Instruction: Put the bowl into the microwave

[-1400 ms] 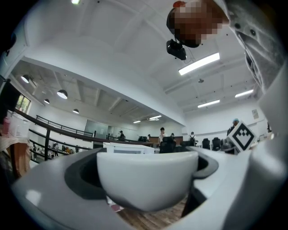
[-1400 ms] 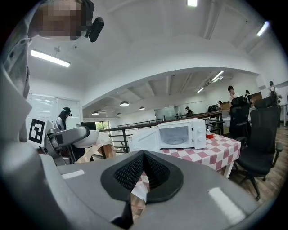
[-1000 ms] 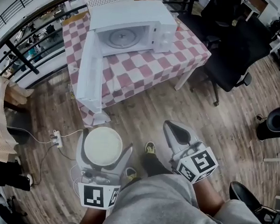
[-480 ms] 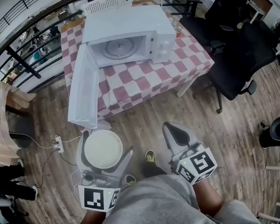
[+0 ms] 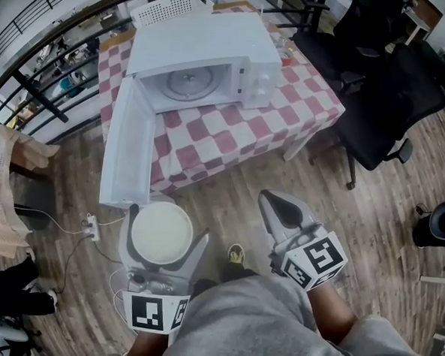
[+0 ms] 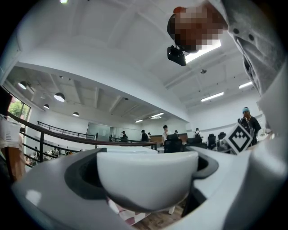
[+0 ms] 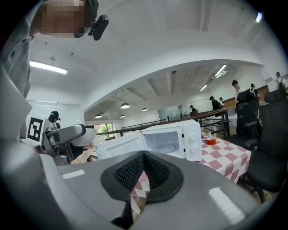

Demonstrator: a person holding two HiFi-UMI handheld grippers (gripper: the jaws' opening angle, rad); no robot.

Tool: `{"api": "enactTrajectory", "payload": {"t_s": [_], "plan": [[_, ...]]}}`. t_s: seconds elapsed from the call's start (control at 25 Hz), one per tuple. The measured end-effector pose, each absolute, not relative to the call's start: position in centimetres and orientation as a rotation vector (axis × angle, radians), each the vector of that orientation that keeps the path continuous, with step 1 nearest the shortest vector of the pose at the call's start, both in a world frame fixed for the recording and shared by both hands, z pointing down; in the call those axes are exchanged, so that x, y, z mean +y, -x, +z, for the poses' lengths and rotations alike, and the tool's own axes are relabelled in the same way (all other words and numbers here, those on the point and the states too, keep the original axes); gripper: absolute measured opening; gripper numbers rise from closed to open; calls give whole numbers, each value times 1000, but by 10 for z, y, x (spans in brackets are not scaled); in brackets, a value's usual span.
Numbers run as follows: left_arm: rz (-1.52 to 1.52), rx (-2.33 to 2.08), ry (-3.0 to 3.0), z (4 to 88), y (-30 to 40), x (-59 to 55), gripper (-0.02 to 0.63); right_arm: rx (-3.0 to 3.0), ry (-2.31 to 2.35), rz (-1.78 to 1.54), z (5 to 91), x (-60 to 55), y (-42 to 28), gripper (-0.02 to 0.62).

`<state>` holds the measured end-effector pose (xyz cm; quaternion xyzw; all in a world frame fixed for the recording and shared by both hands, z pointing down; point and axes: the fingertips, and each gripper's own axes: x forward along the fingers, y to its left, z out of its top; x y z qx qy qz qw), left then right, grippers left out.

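- Currently the left gripper (image 5: pixel 165 236) is clamped on the bowl (image 5: pixel 161 232). Its jaws press the bowl's wall from the 9 and 3 o'clock sides.
- The bowl rides rim-up and level, probably so that it can slide flat onto the turntable (image 5: pixel 188 79). I cannot tell whether it holds anything.
- In the left gripper view the bowl fills the gap. My fingers (image 6: pixel 80 179) cup its sides below the rim, and its base hangs free between them.
- The bowl is over the wooden floor (image 5: pixel 229 196), short of the table (image 5: pixel 244 130). The microwave (image 5: pixel 208 48) sits at about 12 o'clock from it, well apart.
- The door (image 5: pixel 124 156) stands swung wide to the cavity's 9 o'clock side, with its free edge near the bowl at 11 o'clock. Judgement: I must pass at 3 o'clock of that edge on the way in.
- The right gripper (image 5: pixel 278 208) has its jaws pressed together on nothing. It is parked at 3 o'clock of the bowl, apart from it, presumably to keep clear of the carry.
- Judgement: transport is under way and insertion is not yet begun.
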<state>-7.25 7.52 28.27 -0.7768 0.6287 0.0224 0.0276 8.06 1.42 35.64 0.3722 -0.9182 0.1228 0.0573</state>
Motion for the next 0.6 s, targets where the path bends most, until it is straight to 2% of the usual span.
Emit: {"api": "enactTrajectory", "payload": {"t_s": [0.6], "plan": [[50, 1962, 2380, 285, 57, 59, 535, -2802, -1108, 377, 364, -4, -95, -3]]}}
